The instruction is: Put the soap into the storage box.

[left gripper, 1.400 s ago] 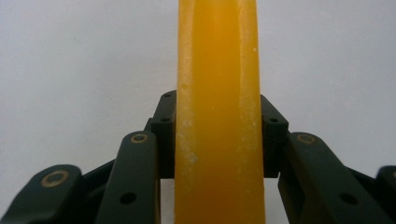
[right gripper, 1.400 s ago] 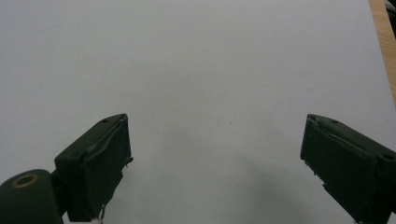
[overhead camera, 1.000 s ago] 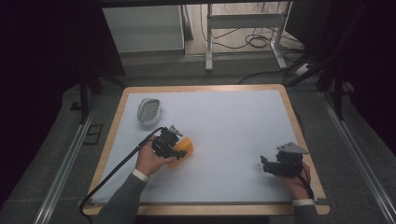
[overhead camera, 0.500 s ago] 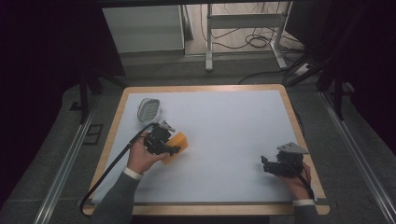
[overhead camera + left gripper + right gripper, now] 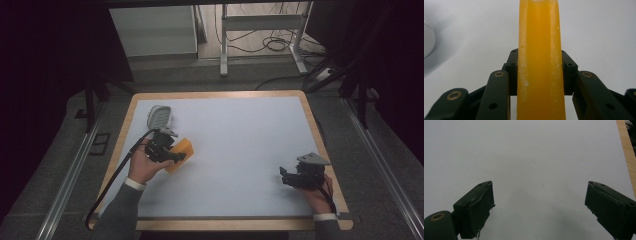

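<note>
An orange sponge-like slab is held above the white table surface at its left side, with my left gripper shut on it. Seen along the left gripper's jaws, the orange slab stands edge-on, pinched between both jaws of my left gripper. A grey oval dish lies just beyond it toward the far left corner. My right gripper rests low at the near right of the table. Its jaws stand wide apart, my right gripper holding nothing over bare white surface.
The white table top has a wooden rim. Beyond the far edge stand a white cabinet and a metal frame with cables. The wooden edge shows at the right in the right gripper view.
My left gripper has carried the orange slab a little to the left and farther from the person, toward the grey dish. The right gripper has stayed in place.
</note>
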### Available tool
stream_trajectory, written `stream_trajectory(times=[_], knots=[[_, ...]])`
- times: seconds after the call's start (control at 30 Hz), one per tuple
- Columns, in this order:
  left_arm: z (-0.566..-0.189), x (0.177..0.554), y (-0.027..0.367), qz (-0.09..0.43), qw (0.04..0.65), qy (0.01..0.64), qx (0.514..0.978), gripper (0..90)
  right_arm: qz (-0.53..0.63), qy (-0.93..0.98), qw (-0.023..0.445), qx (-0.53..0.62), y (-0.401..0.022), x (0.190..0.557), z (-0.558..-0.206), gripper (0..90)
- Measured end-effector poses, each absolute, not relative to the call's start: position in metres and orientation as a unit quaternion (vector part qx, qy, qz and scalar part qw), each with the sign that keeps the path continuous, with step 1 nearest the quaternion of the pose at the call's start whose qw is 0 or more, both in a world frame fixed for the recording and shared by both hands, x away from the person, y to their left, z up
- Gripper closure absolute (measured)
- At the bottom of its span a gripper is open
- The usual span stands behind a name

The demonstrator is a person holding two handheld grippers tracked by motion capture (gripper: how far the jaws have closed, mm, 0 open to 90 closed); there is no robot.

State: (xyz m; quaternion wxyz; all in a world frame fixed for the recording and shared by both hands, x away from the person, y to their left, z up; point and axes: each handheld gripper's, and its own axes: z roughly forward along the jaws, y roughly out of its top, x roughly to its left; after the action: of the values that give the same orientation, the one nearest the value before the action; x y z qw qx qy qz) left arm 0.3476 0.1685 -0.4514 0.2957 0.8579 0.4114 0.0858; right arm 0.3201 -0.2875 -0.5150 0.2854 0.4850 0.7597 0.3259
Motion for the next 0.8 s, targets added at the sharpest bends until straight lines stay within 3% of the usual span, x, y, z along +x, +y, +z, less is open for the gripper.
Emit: stream_trajectory(times=[0.8], knots=[[-0.425, 0.358, 0.194, 0.106, 0.306, 0.426, 0.845, 61.4, 0.328, 0.755, 0.283, 0.493, -0.291, 0.32, -0.514, 8.7]])
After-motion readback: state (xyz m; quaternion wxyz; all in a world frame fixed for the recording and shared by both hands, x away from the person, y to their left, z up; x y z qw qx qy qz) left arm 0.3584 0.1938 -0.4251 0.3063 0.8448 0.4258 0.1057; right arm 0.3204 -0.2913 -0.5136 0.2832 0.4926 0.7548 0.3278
